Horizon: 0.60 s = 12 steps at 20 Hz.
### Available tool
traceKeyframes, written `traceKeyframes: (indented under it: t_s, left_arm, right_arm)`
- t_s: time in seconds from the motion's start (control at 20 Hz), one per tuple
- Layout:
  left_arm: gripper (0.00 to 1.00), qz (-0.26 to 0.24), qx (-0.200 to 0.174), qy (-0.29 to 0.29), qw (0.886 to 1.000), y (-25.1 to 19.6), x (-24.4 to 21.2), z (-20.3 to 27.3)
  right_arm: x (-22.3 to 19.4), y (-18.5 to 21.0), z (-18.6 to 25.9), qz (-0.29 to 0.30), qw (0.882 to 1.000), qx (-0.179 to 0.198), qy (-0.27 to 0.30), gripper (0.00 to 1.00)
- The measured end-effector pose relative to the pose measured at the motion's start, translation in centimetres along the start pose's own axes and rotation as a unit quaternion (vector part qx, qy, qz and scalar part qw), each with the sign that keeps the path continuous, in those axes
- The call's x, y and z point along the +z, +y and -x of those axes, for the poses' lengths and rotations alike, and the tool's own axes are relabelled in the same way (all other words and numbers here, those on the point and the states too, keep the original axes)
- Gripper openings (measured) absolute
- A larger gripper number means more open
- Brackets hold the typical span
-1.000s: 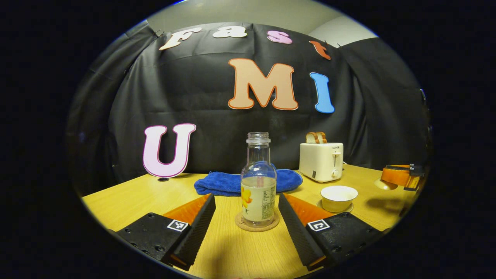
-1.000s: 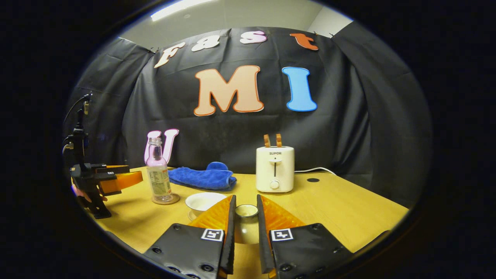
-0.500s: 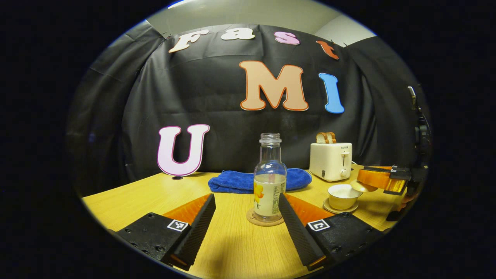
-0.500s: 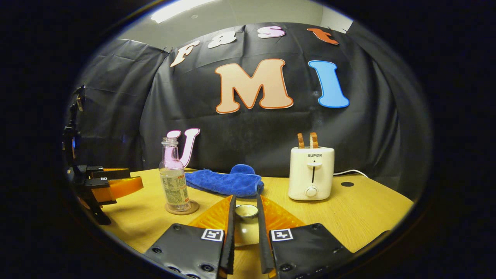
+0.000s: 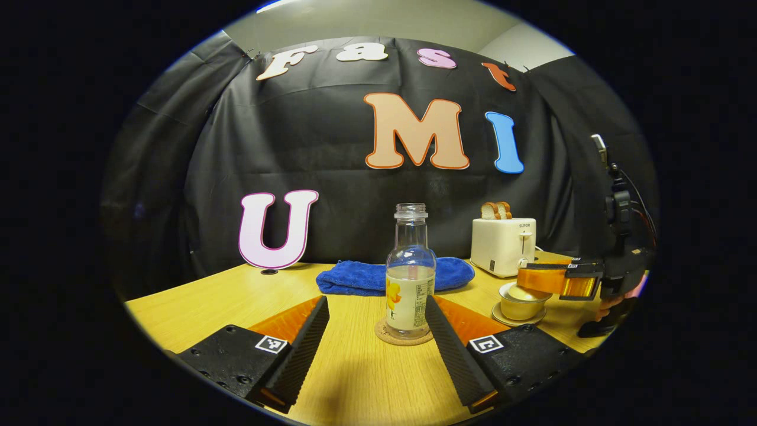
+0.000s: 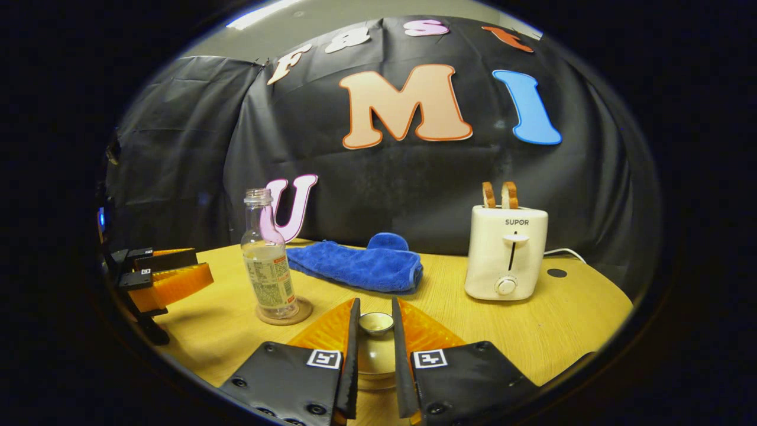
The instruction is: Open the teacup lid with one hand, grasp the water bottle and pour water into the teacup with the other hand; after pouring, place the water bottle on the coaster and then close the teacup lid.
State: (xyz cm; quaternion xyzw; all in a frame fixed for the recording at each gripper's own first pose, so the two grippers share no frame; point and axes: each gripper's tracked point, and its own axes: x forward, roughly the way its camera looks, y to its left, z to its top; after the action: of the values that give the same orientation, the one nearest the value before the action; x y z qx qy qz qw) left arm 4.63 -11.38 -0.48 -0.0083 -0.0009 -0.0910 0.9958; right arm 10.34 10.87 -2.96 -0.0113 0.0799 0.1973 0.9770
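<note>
The clear water bottle (image 5: pixel 410 272), part full and uncapped, stands upright on the round cork coaster (image 5: pixel 404 335). My left gripper (image 5: pixel 375 305) is open, with a finger on each side of the bottle and apart from it. To the right, the teacup (image 5: pixel 520 306) stands on its saucer. My right gripper (image 5: pixel 532 279) holds the teacup lid (image 5: pixel 520 292) over the cup's mouth. In the right gripper view, that gripper (image 6: pixel 375 313) is shut on the knob of the lid (image 6: pixel 375 349). The bottle (image 6: pixel 269 260) and the left gripper (image 6: pixel 198 269) show at the left.
A blue towel (image 5: pixel 393 275) lies behind the bottle. A white toaster (image 5: pixel 502 245) with two slices of toast stands at the back right, its cord (image 6: pixel 562 253) trailing behind it. The wooden table (image 5: pixel 236 296) ends close to the black cloth wall.
My right gripper has carried the lid toward the bottle's side and lowered it onto the teacup's mouth. The left gripper drew back a little from the bottle and stayed open.
</note>
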Motion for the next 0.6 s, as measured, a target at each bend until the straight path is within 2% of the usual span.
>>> traceKeyframes:
  t_s: [0.05, 0.4, 0.6]
  left_arm:
    - [0.95, 0.0, 0.0, 0.0, 1.0, 0.04, -0.03, 0.08]
    - [0.95, 0.0, -0.004, 0.0, 1.0, -0.13, 0.02, 0.03]
    - [0.95, 0.0, -0.004, 0.0, 1.0, -0.11, -0.03, 0.04]
  right_arm:
    - [-0.12, 0.12, -0.23, 0.001, 1.0, 0.003, 0.004, 0.31]
    - [-0.16, 0.14, -0.3, 0.0, 1.0, 0.007, 0.008, 0.3]
    - [-0.2, 0.12, -0.41, 0.0, 1.0, 0.008, 0.008, 0.34]
